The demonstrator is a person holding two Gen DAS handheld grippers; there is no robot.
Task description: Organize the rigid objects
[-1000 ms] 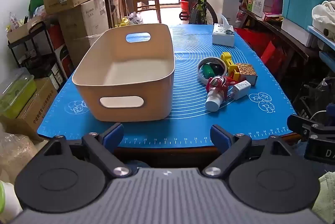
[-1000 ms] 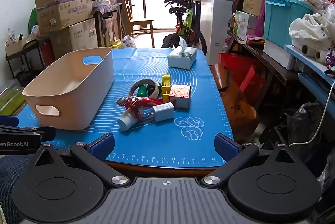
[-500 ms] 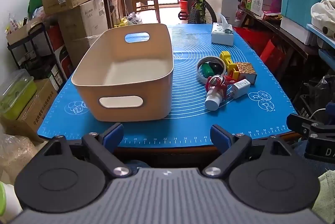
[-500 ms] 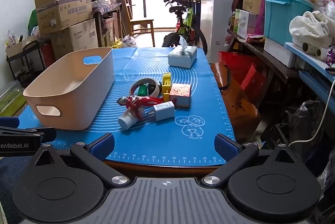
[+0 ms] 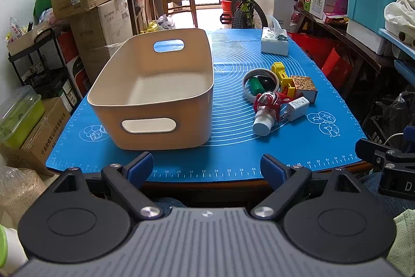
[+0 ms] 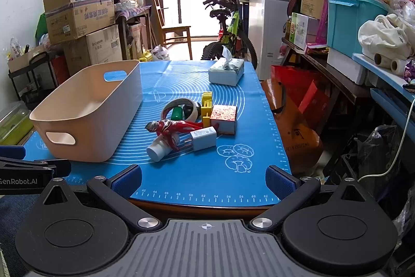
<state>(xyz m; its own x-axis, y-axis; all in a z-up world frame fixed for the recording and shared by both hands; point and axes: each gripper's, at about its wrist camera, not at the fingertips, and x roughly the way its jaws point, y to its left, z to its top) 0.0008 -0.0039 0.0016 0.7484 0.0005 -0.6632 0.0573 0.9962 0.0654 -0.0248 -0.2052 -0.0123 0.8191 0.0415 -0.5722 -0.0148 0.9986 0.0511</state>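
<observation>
Bin [image 5: 155, 85] sits on table's mat [image 5: 228, 157], left side. Toy pile [image 5: 277, 95] lies right of it, apart. Tissue box [image 5: 274, 44] stands behind pile, at far edge.

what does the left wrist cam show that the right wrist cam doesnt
Only the left wrist view looks down into the beige bin, showing its bare floor, and catches the green-lidded container on the floor. Only the right wrist view shows the paper rolls on the shelf. Both show the blue mat, tissue box, tape ring, red figure and white charger, with both grippers open and off the table.
</observation>
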